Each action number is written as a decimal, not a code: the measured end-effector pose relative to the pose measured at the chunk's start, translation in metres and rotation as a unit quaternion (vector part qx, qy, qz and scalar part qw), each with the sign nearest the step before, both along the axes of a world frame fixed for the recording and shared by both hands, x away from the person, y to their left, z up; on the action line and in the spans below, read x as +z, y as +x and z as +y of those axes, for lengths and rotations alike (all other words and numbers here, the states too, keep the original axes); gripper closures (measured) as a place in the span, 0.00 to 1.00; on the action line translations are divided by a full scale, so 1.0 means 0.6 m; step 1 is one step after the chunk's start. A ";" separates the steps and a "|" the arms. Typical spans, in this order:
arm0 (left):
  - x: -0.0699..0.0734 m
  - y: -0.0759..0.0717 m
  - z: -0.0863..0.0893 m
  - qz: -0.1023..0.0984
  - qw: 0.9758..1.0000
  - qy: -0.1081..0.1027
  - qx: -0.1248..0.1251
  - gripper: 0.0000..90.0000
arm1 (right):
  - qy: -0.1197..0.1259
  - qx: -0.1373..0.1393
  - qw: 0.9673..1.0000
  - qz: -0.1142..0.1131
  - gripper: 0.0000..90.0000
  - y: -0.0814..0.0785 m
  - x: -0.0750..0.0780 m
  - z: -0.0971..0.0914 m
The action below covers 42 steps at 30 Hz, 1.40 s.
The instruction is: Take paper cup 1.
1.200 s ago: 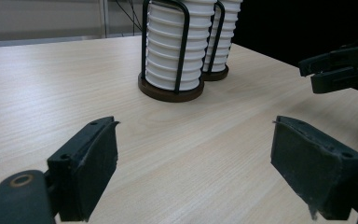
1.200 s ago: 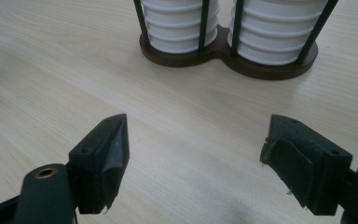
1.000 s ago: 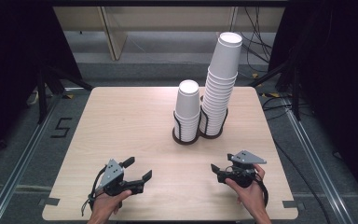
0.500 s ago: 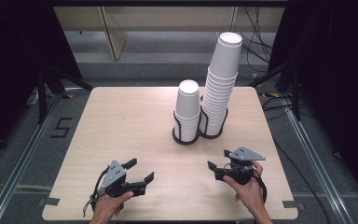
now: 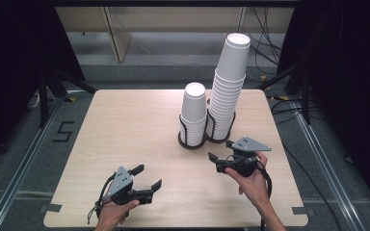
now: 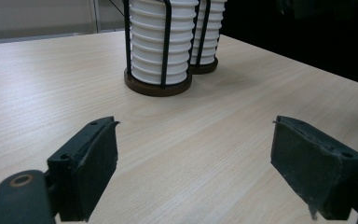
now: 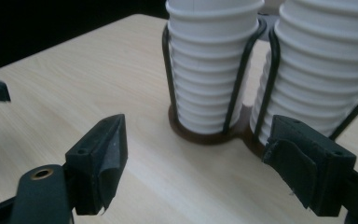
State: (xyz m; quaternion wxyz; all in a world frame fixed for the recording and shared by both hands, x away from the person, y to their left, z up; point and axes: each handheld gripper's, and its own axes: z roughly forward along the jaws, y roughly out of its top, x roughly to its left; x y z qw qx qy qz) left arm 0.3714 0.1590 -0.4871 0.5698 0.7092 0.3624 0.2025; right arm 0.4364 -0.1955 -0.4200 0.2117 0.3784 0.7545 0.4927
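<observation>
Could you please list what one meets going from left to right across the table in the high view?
left gripper → short stack of paper cups → tall stack of paper cups → right gripper, whose body lies farther right than its jaws.

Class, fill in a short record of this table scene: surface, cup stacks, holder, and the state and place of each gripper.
surface: light wooden table
short cup stack: white paper cups, upright in holder
tall cup stack: white, upright, right of the short one
holder: dark round bases, black wire uprights
left gripper: open, holds nothing, near front edge
right gripper: open, holds nothing, close before the holder, apart from it
</observation>
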 end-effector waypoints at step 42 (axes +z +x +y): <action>-0.002 -0.003 -0.006 0.009 1.000 0.017 -0.003 0.16 | -0.009 -0.100 0.994 -0.037 0.22 0.158 0.119 0.148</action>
